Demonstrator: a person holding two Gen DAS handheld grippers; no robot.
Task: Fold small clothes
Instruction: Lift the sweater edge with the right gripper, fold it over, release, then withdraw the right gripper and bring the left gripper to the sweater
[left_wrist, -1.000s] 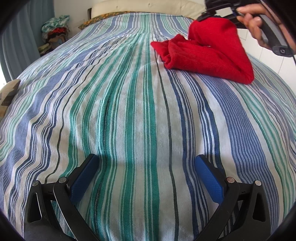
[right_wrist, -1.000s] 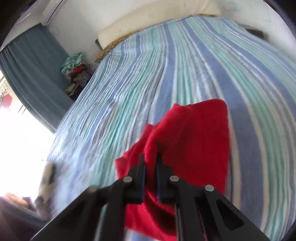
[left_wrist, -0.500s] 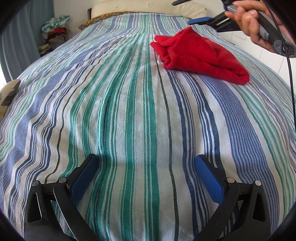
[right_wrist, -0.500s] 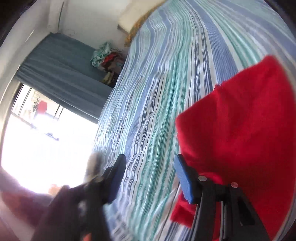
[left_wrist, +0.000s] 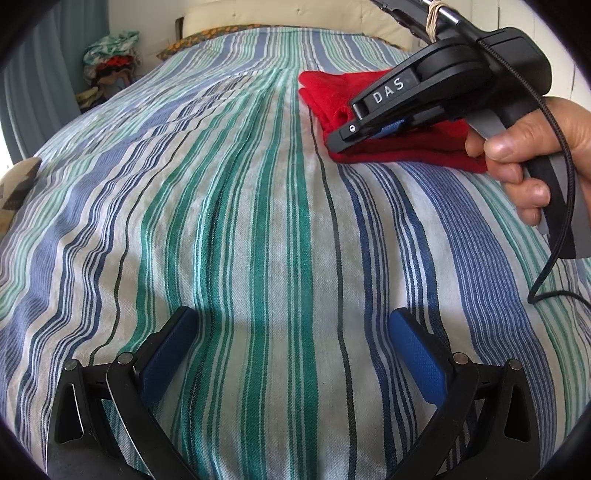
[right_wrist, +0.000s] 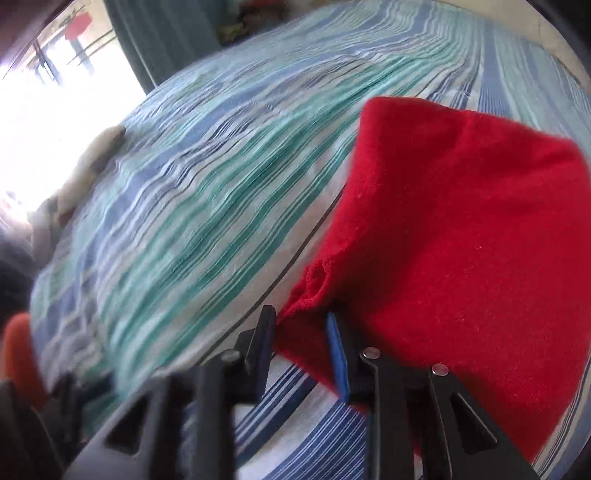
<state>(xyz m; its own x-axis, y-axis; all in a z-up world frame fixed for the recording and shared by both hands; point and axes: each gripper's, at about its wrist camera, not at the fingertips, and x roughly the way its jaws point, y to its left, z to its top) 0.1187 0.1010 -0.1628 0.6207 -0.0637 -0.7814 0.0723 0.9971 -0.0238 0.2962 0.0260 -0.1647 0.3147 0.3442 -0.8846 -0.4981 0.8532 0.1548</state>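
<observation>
Closing on a corner of the red cloth, the right gripper reached down onto the striped bed.

Only the left view showed a hand on that gripper's black handle at the upper right of the frame, with a cable trailing down over the cover and a pile of clothes at the upper left; only the right view, blurred, showed the cloth's lower left corner lying between the blue pads, the jaws narrowing around it but not yet clearly pressing. The left gripper stood spread wide at the bottom of its frame with bare cover between its fingers, holding nothing. The cloth looked fuzzy and thick, folded into a rough wedge; the cover was woven, with green, blue and white stripes, slightly rumpled.
</observation>
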